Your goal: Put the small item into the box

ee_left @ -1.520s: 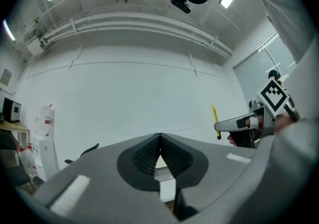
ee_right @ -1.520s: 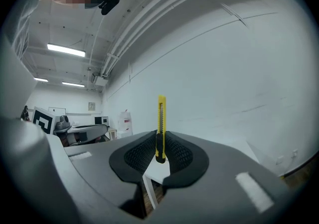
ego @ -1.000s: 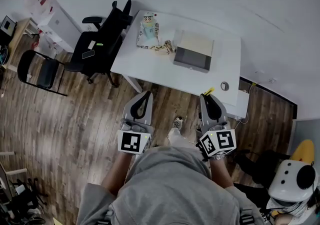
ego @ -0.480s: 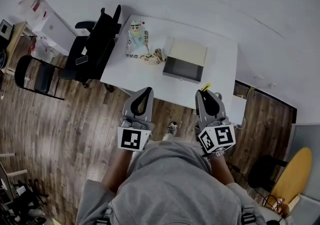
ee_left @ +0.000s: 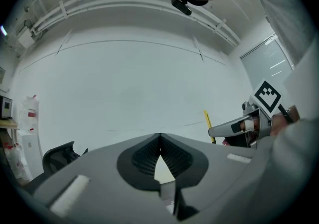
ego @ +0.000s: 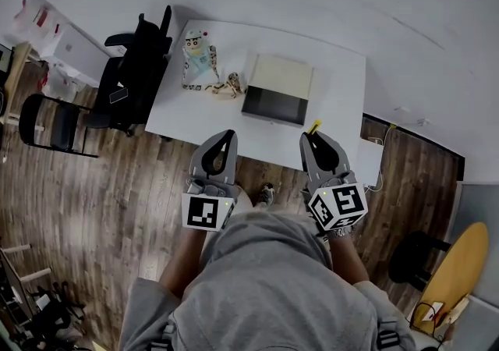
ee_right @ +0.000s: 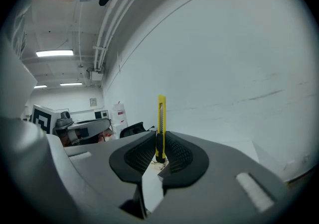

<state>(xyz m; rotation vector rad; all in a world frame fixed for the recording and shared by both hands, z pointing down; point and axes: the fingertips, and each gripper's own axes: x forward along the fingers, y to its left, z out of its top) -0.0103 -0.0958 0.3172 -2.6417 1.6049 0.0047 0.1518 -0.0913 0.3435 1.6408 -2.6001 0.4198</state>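
Note:
A shallow open box [ego: 277,90] with a pale inside lies on the white table [ego: 335,108]. My right gripper [ego: 316,137] is shut on a yellow utility knife [ego: 313,126], which sticks up from between the pads [ee_right: 161,118]. It hovers just short of the table's near edge, to the right of the box. My left gripper [ego: 226,135] is shut with nothing in it, its tips touching [ee_left: 159,136]. It is level with the right one, at the near edge, a little to the left of the box. The left gripper view also catches the knife [ee_left: 207,124].
A cartoon figure toy [ego: 197,51] and a few small objects [ego: 226,86] sit on the table left of the box. A black office chair [ego: 136,69] stands at the table's left end, a second chair [ego: 47,119] farther left. White wall lies behind; wood floor below.
The table and box have drawn closer and shifted left in the head view as the person walked up. Both grippers now reach its near edge. The knife stays held.

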